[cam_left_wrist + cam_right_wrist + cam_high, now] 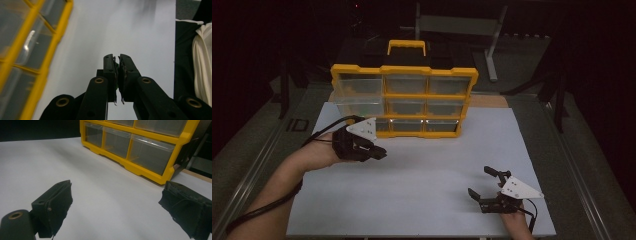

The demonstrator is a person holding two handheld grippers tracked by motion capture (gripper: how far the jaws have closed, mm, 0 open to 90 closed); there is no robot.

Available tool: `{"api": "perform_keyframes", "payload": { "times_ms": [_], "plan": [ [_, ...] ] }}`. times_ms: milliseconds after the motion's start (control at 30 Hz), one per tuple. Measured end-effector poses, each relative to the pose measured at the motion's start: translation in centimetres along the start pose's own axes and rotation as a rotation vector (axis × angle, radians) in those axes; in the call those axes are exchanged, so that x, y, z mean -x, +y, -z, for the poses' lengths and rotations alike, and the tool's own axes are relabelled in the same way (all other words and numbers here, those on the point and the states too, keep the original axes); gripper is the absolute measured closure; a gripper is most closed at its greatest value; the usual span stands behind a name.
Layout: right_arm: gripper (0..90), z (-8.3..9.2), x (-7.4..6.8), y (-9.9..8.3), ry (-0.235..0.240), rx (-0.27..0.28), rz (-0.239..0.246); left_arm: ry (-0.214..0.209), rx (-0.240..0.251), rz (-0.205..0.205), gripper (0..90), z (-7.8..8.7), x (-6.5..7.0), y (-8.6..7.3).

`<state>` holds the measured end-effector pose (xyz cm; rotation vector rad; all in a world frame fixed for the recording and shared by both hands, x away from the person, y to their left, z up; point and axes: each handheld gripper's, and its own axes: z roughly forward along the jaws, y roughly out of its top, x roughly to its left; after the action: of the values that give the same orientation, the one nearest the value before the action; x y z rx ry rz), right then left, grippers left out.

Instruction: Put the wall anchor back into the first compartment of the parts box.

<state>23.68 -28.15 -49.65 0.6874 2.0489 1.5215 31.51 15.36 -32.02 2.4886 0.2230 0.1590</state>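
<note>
A yellow organizer (404,93) with clear drawers stands upright at the back of the white mat (427,170). Its left-column drawers (359,102) jut out toward me. My left gripper (381,152) hovers above the mat in front of the organizer's lower left corner, pointing right. In the left gripper view its jaws (117,57) are pressed together on a small green sliver (116,67); what that is cannot be made out. The organizer's frame (45,62) runs along that view's left. My right gripper (479,181) rests near the front right of the mat, jaws wide apart (117,202) with nothing between them, facing the organizer (140,170).
A yellow carry handle (406,46) tops the organizer. A grey metal stand (492,50) sits behind on the dark floor. The mat's front edge (412,235) lies close to my forearms. White cloth on the person (200,62) shows at the right of the left gripper view.
</note>
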Motion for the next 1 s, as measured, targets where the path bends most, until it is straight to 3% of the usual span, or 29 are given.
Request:
{"api": "perform_keyframes", "payload": {
  "times_ms": [200, 433, 633, 867, 1000],
  "plan": [
    [9.4, -0.1, 0.0, 0.0, 0.002, -0.003, 0.000, 0.027, -0.002, -0.011, 83.8, 1.9, -0.2, 1.2],
    [9.4, -0.1, -0.1, 0.1, 0.001, 0.003, 0.005, 0.077, 0.021, -0.034, 83.8, 5.7, -0.7, 3.2],
    [9.4, -0.1, 0.0, 0.1, 0.003, 0.004, 0.007, 0.111, 0.061, -0.020, 83.8, 8.2, -1.6, 3.8],
    [9.4, 0.0, -0.1, 0.1, 0.006, 0.003, 0.005, 0.153, 0.107, 0.000, 83.8, 9.9, -2.6, 4.1],
    [9.4, 0.0, 0.0, 0.1, 0.005, 0.001, 0.007, 0.175, 0.105, 0.008, 83.7, 10.6, -3.2, 4.2]
  ]
}}
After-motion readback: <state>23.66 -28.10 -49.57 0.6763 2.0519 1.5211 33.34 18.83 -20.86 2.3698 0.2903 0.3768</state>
